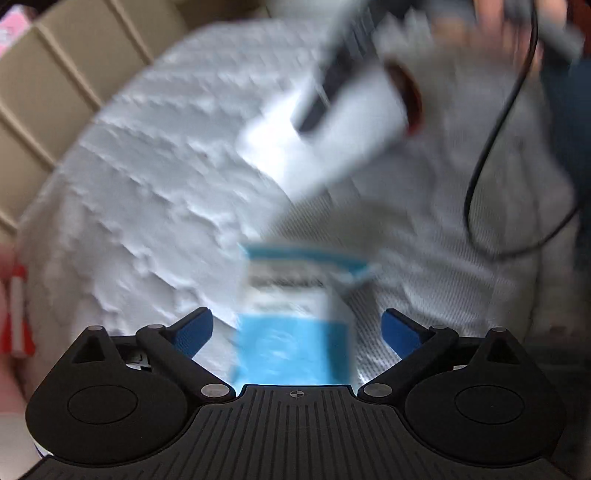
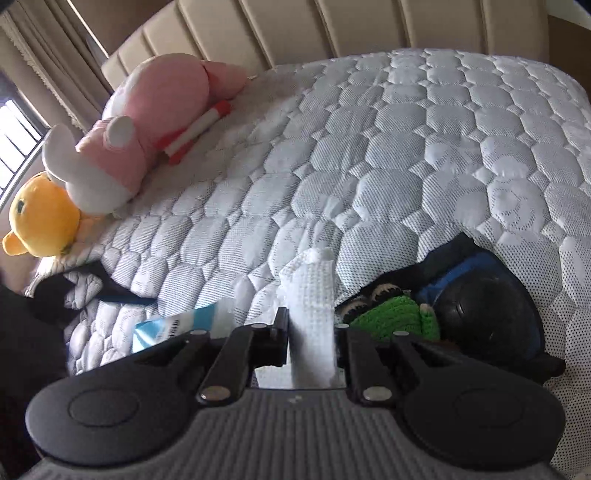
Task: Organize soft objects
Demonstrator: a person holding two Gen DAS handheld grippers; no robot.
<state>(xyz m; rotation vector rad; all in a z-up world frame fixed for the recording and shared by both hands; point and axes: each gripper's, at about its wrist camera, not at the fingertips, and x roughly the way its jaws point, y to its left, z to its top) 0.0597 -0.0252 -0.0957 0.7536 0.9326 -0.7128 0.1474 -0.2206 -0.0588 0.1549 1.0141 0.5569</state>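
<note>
Beside the blurred blue-and-white packet (image 1: 295, 325) on the bed (image 2: 406, 147), the left hand-held gripper (image 1: 297, 332) is released, while the right hand-held gripper (image 2: 312, 336) clenches a white cloth (image 2: 312, 295), its lower end hidden.

The left wrist view is motion-blurred: print on the blue-and-white packet (image 1: 295, 317) is unreadable. The yellow plush (image 2: 42, 218) is partly hidden behind the pink plush (image 2: 147, 122).

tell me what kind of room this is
Most likely a bedroom. A quilted white mattress fills the view, backed by a padded beige headboard. Plush toys, one pink and one yellow, lie at its edge beside a curtained window.
</note>
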